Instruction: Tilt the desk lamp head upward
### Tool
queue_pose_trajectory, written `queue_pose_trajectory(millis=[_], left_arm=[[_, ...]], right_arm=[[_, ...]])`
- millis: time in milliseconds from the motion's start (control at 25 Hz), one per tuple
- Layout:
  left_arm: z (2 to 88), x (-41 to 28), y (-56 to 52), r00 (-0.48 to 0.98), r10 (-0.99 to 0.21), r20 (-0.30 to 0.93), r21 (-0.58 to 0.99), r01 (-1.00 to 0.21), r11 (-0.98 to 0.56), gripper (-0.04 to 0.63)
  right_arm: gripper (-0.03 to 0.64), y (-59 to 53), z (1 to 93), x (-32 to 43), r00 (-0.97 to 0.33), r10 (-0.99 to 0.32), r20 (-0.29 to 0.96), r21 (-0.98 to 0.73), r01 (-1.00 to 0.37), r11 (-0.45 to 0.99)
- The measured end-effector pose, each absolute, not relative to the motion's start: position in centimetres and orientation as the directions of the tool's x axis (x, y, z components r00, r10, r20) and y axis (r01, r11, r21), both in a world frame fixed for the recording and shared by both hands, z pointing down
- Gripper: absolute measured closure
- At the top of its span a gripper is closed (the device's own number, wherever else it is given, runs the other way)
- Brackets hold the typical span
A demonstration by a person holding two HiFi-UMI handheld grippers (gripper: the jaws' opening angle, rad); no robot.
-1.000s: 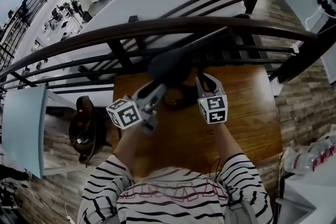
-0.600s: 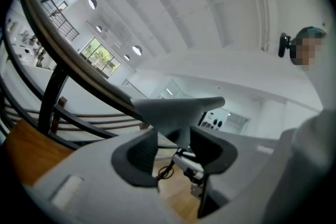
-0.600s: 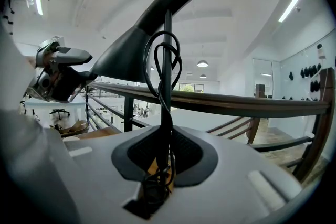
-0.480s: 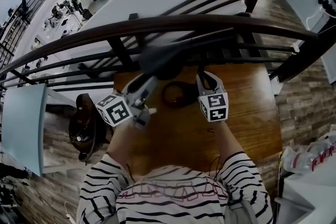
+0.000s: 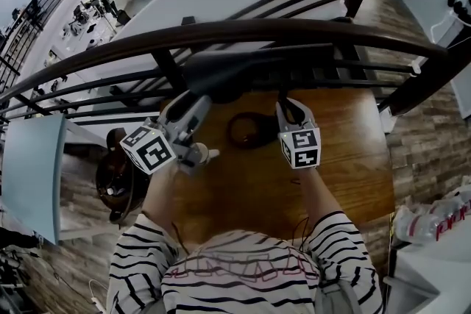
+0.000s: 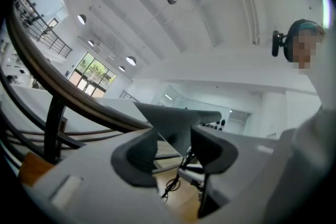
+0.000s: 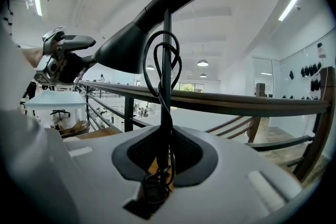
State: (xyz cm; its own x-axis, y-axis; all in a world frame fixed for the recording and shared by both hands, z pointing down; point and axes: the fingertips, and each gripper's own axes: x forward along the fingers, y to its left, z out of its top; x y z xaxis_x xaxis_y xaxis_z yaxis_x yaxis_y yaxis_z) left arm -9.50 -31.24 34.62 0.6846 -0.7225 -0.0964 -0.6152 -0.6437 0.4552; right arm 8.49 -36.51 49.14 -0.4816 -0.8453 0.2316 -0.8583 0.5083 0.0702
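I've got the left gripper (image 5: 190,105) clamped on the lamp head (image 7: 131,44). The wide rim of the shade is wedged between the pads (image 6: 212,152), which stand fairly far apart because the rim is thick there. The right gripper (image 7: 167,165) is clenched on the thin upright stem (image 7: 167,86), low down near the table (image 5: 346,158), so the lamp rises straight up out of those fingers. What matters for the move is that the head is a long cone. Its long axis runs from the flared mouth at my left fingers, across the top of the stem, to the narrow tail up and beyond on the far side. In the right gripper view the mouth end sits lower than the tail, so the head points down and toward my left fingers. From above it lies crosswise, roughly along the railing (image 5: 309,31). The left hand is on the head itself, so that hand does the work. I judge the tilt calls for lifting the left fingers in an arc about the stem top while the right fingers pin the stem.
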Motion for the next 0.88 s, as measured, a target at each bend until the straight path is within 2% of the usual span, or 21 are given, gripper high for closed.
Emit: queue_pose_trajectory(millis=[320, 880], left_arm=[[33.3, -9.9, -31.1, 0.675, -0.734, -0.071, 0.376, -0.664, -0.647, 0.399], [28.5, -10.7, -30.8, 0.664, -0.738, -0.115, 0.268, -0.695, -0.667, 0.416]], right_arm=[[0.558, -36.4, 49.5, 8.6, -0.485, -0.843, 0.233, 0.064, -0.858, 0.510], [0.560, -36.1, 49.9, 8.5, -0.491, -0.840, 0.231, 0.051, -0.856, 0.514]])
